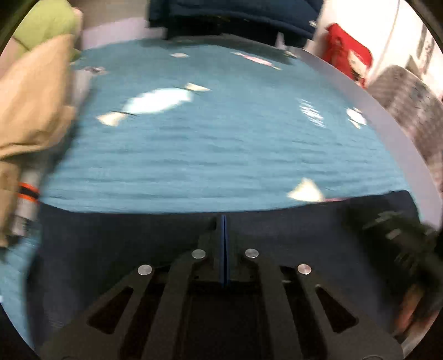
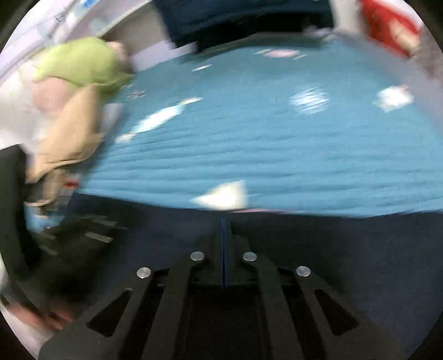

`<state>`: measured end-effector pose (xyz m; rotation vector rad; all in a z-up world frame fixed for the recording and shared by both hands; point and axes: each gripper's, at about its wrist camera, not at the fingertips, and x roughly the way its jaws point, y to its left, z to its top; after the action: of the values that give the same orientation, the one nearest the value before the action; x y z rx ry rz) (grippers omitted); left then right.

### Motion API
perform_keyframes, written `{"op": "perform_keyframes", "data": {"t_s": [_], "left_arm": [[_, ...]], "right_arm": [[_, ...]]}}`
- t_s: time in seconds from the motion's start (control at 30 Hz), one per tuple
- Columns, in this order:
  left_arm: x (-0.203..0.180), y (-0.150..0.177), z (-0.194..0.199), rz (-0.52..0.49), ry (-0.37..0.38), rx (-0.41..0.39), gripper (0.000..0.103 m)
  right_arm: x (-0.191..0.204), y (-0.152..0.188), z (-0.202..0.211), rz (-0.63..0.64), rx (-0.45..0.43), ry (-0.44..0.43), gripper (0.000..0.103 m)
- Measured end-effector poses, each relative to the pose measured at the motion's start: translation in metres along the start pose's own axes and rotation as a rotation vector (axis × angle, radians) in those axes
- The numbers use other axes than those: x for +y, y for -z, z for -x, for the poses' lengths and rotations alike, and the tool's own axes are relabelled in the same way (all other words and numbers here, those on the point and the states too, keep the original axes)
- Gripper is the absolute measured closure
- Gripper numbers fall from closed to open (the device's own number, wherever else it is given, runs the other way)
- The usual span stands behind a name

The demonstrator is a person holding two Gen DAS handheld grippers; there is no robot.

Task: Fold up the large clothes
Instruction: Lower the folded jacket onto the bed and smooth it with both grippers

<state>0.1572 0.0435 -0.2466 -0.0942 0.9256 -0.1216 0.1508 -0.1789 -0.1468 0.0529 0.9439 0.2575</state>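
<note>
A dark navy garment (image 1: 124, 243) (image 2: 346, 243) lies on a teal patterned cover (image 1: 221, 155) (image 2: 263, 155); its far edge runs straight across both views. My left gripper (image 1: 223, 218) is shut, its blue pads meeting right at that edge. My right gripper (image 2: 223, 221) is shut at the same edge, further to the right. Each seems to pinch the cloth's edge, though blur hides the fabric between the pads. In the left wrist view the right gripper (image 1: 393, 238) shows as a dark blur at the right. The left one (image 2: 83, 235) shows at the left of the right wrist view.
A pile of beige cloth (image 1: 33, 110) (image 2: 69, 138) and green cloth (image 1: 47, 22) (image 2: 80, 63) sits at the left. A dark blue item (image 1: 235, 16) lies at the far end. Something red (image 1: 346, 49) stands beyond the grey table edge (image 1: 360, 94) at the right.
</note>
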Motion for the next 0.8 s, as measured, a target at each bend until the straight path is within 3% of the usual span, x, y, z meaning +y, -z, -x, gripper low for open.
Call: {"op": "perform_keyframes", "data": {"t_s": [0.07, 0.13, 0.23, 0.27, 0.33, 0.4, 0.47, 0.53, 0.57, 0.63, 0.67, 0.73, 0.77, 0.8], "left_arm": [[0.031, 0.003, 0.001, 0.026, -0.07, 0.02, 0.101], [0.067, 0.006, 0.012, 0.094, -0.044, 0.019, 0.101], [0.067, 0.003, 0.031, 0.019, -0.135, 0.024, 0.101], [0.065, 0.0, 0.037, 0.021, -0.148, 0.018, 0.103], [0.056, -0.003, 0.06, 0.048, -0.11, -0.024, 0.103], [0.033, -0.001, 0.078, 0.037, -0.016, -0.061, 0.103], [0.005, 0.008, 0.079, 0.04, 0.123, -0.036, 0.103], [-0.018, 0.025, 0.068, 0.017, 0.152, -0.005, 0.103], [-0.028, 0.039, 0.055, -0.008, 0.113, 0.014, 0.103], [-0.027, 0.057, 0.05, -0.014, 0.099, -0.041, 0.103], [-0.021, 0.06, 0.05, 0.008, 0.101, -0.044, 0.101], [0.0, 0.061, 0.057, 0.049, 0.068, -0.04, 0.101], [0.012, 0.063, 0.062, 0.053, 0.037, -0.04, 0.101], [0.022, 0.07, 0.066, 0.043, -0.088, -0.034, 0.101]], "right_arm": [[-0.045, 0.001, 0.006, -0.087, 0.011, 0.044, 0.103], [-0.079, 0.004, 0.02, -0.136, 0.0, 0.054, 0.103], [-0.09, 0.001, 0.049, -0.132, -0.014, 0.176, 0.103], [-0.088, 0.0, 0.063, -0.167, -0.039, 0.16, 0.103], [-0.064, -0.003, 0.089, -0.2, -0.098, 0.043, 0.103], [-0.014, 0.0, 0.102, -0.12, -0.122, -0.061, 0.103], [0.023, 0.009, 0.095, -0.082, -0.09, -0.184, 0.103], [0.058, 0.027, 0.073, -0.037, -0.014, -0.282, 0.102], [0.07, 0.039, 0.061, 0.018, 0.011, -0.249, 0.103], [0.068, 0.058, 0.047, 0.096, 0.003, -0.211, 0.103], [0.053, 0.062, 0.048, 0.05, 0.015, -0.24, 0.103], [0.015, 0.059, 0.061, -0.009, -0.003, -0.156, 0.103], [-0.005, 0.061, 0.07, -0.024, -0.021, -0.129, 0.103], [-0.027, 0.065, 0.078, -0.038, -0.021, -0.043, 0.103]]}}
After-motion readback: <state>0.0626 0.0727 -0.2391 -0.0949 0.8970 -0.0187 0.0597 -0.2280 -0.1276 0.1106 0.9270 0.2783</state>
